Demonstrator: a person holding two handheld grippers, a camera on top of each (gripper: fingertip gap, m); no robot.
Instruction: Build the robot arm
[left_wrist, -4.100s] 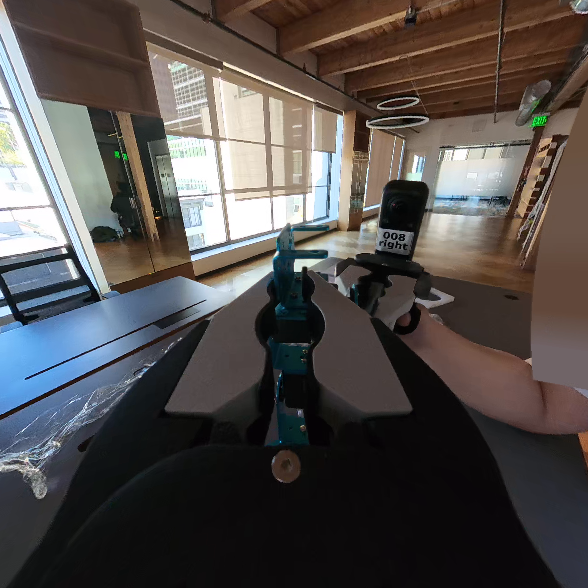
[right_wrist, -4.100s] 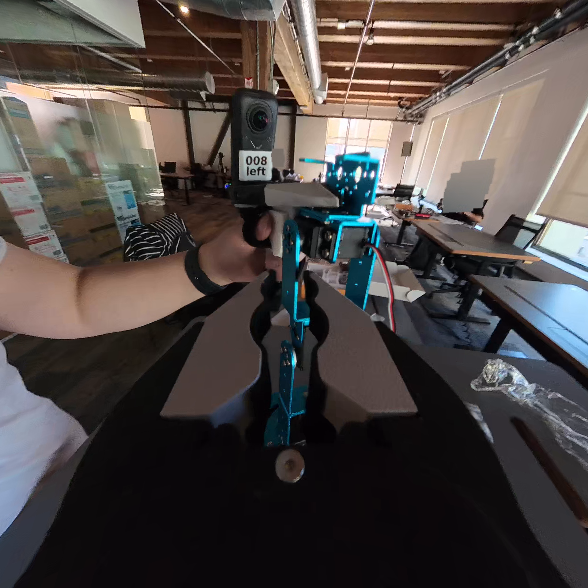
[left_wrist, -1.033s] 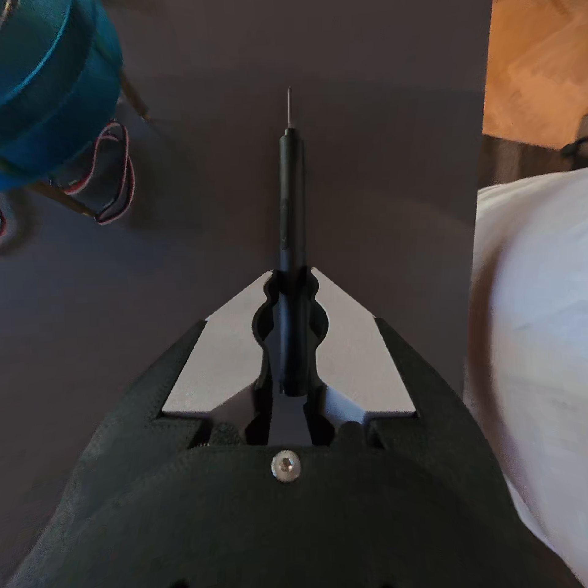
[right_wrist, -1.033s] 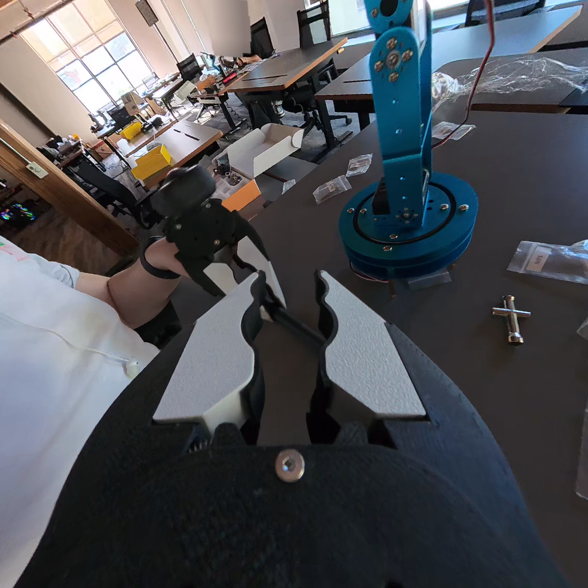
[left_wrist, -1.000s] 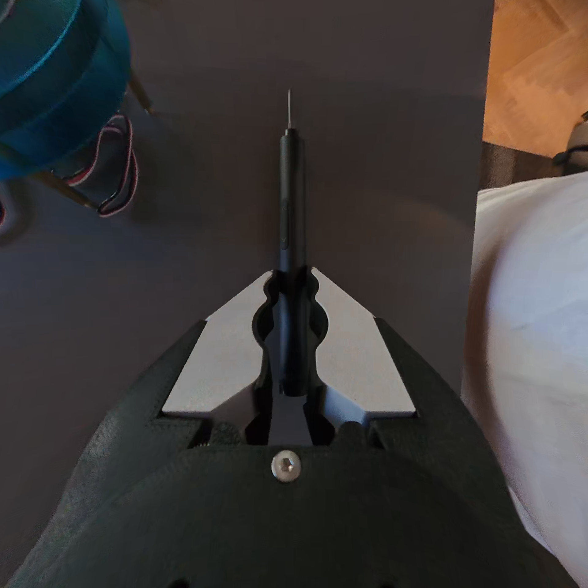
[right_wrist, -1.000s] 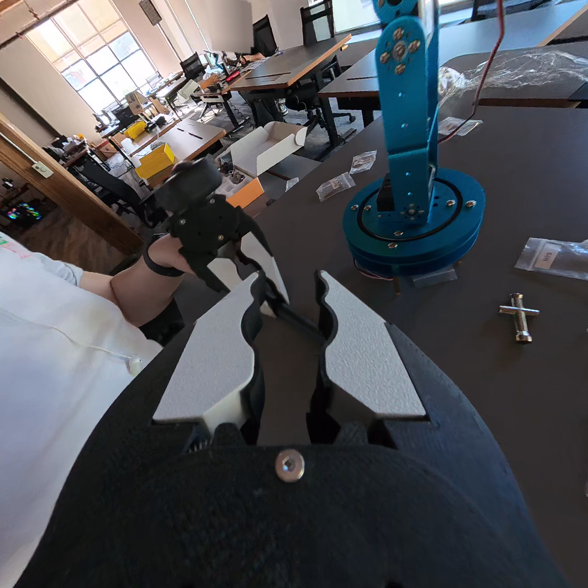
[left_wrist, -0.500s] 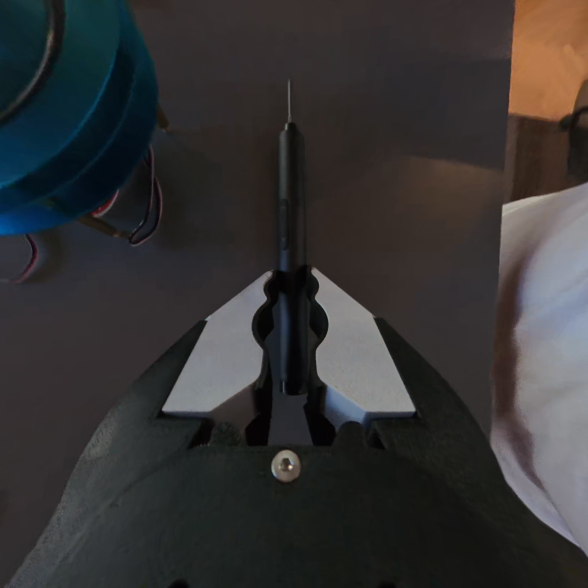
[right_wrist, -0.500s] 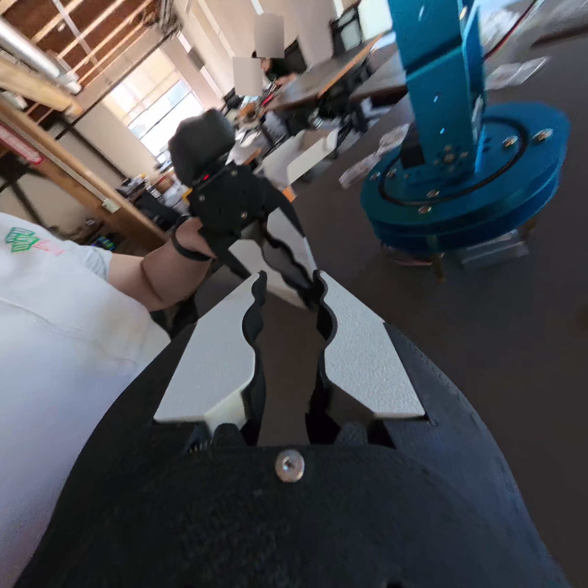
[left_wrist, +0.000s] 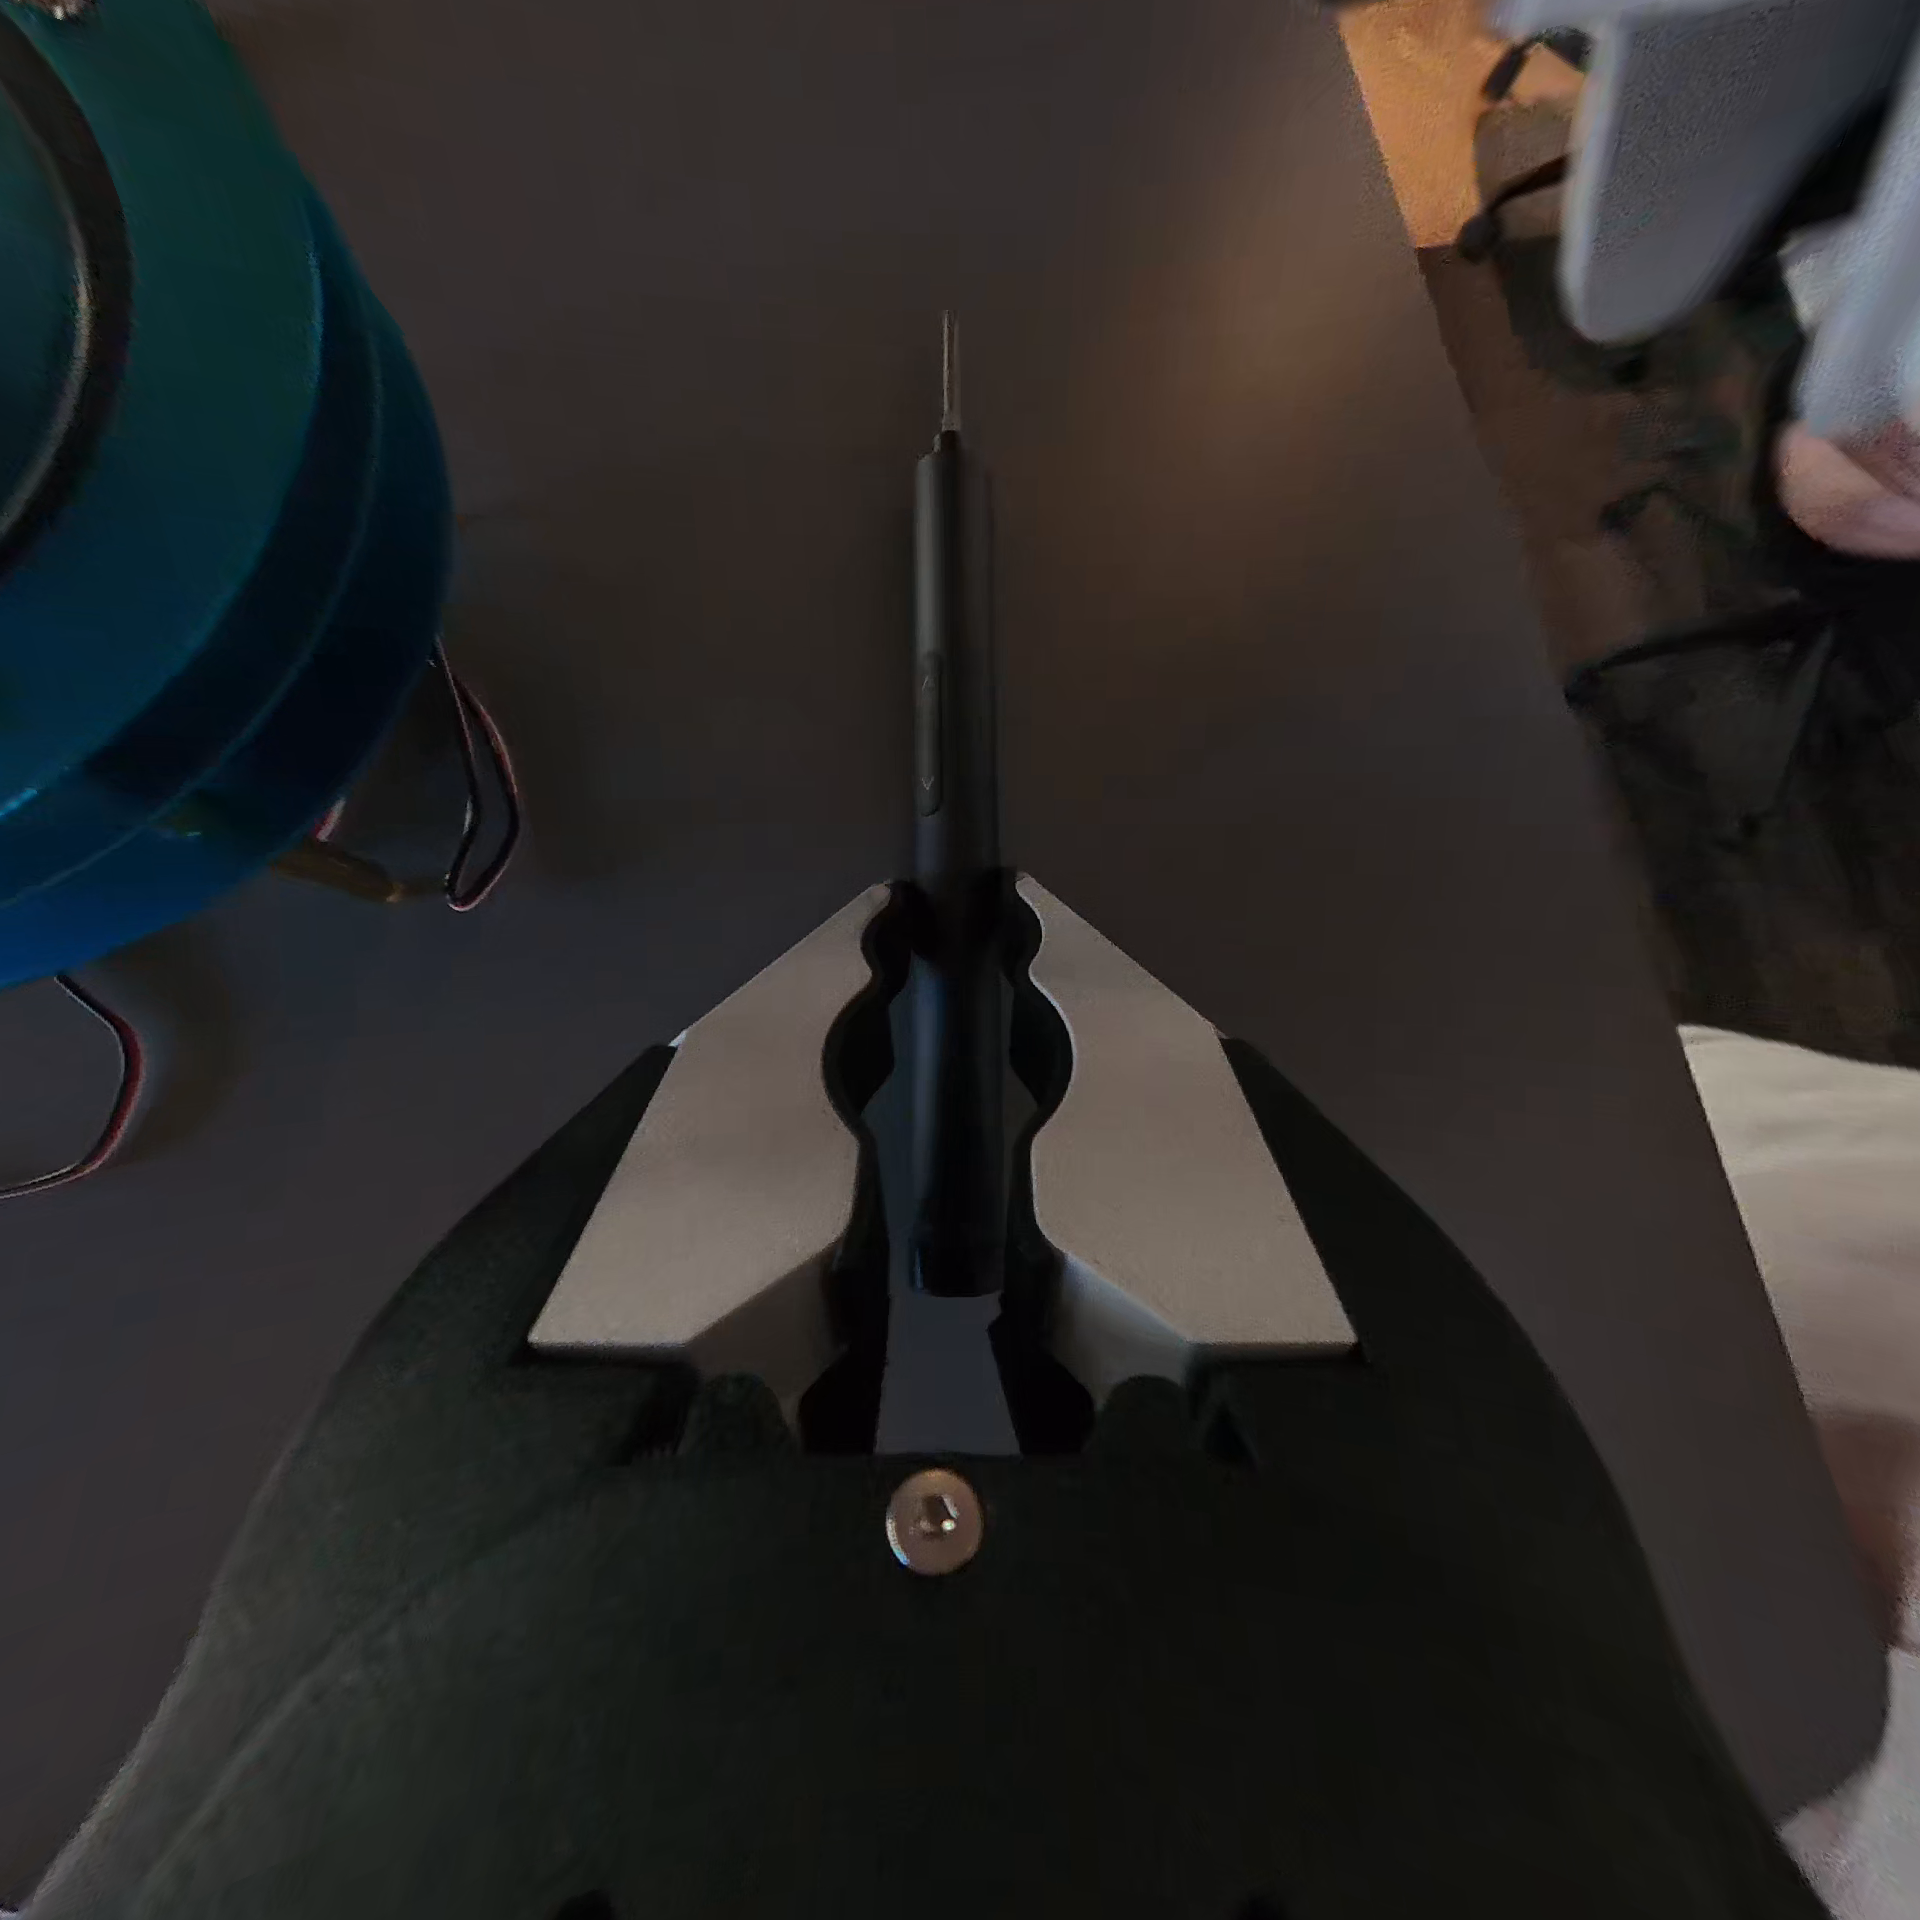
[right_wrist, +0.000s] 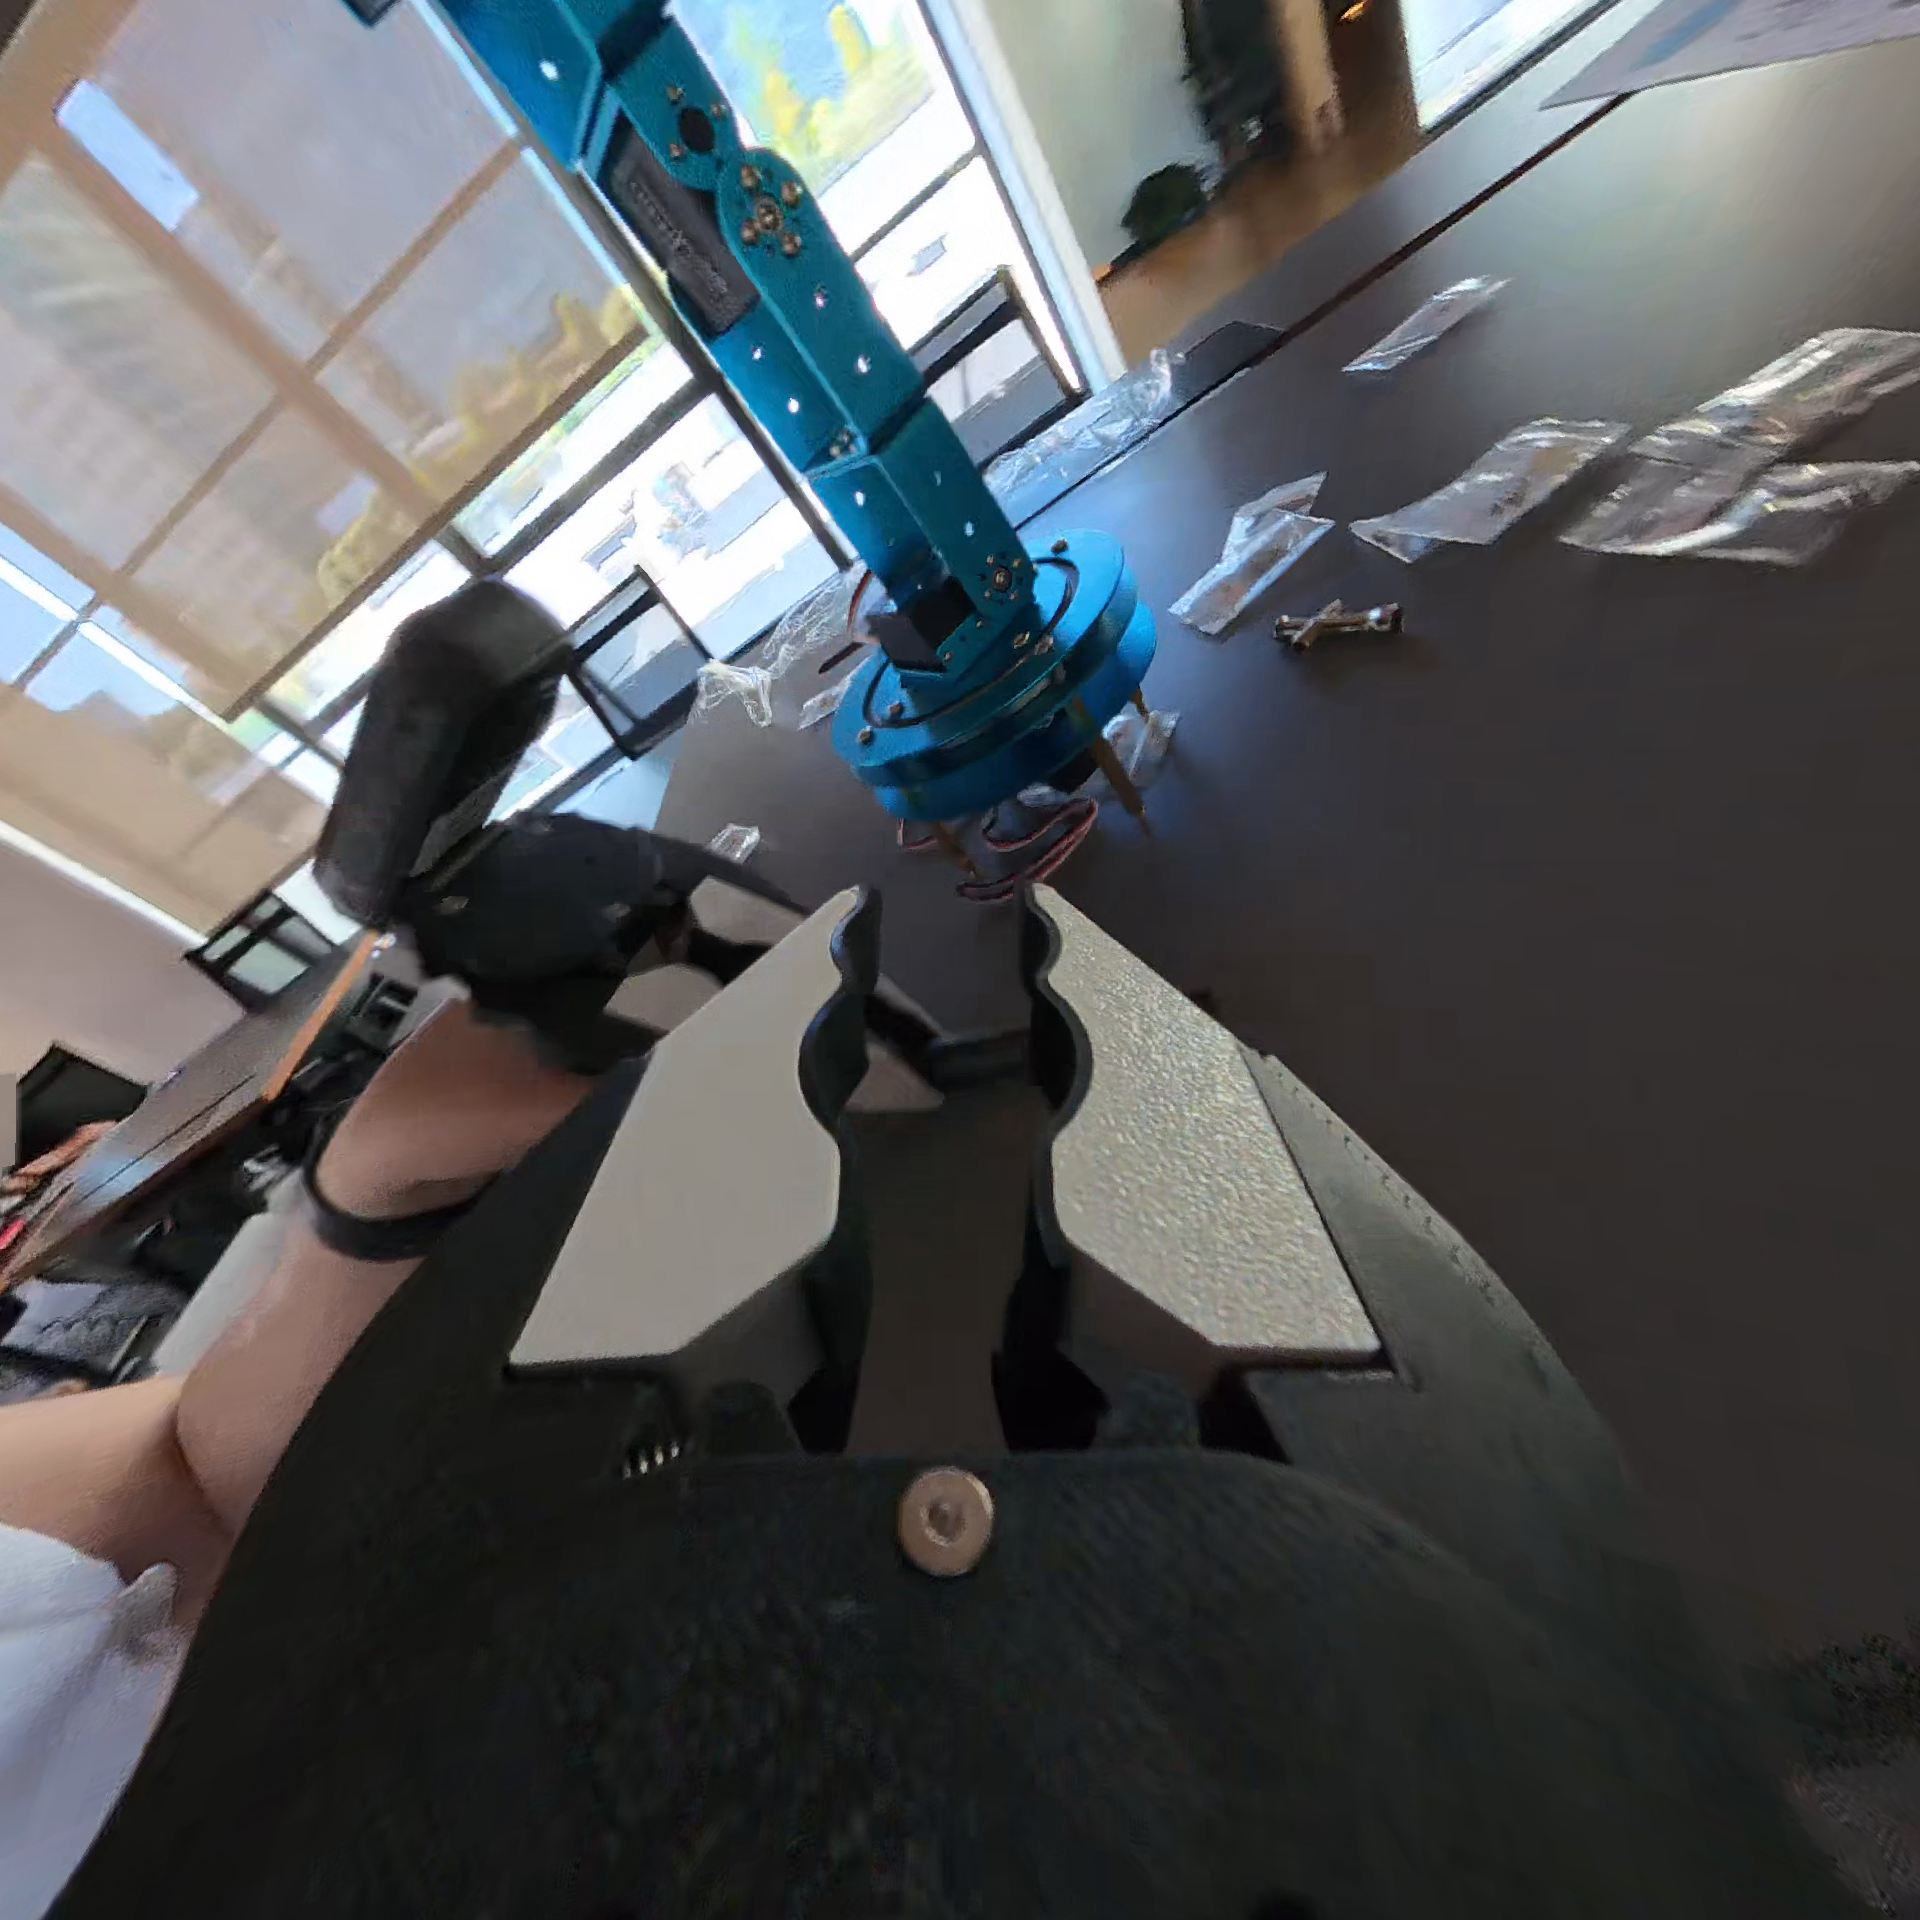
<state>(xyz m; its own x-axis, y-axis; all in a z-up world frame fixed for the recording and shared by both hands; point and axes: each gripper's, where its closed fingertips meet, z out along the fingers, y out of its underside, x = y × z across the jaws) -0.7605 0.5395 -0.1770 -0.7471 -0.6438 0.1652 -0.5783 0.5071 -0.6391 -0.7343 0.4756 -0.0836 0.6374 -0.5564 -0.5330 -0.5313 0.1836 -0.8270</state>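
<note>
A blue robot-arm kit (right_wrist: 935, 582) stands on its round base on the dark table (left_wrist: 1195, 520). Just right of that base, the left gripper (left_wrist: 954, 894) pinches a slim black electric screwdriver (left_wrist: 948, 665), bit pointing forward. The right gripper (right_wrist: 948, 925) hangs spread and empty. No legible writing shows. Unopened parts bags (right_wrist: 1486, 499) suggest assembly remains.

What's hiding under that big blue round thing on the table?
Under the blue round base, thin brass legs hold it off the dark table, and red-and-black wires curl out. Whatever sits deeper underneath is covered by the base.
</note>
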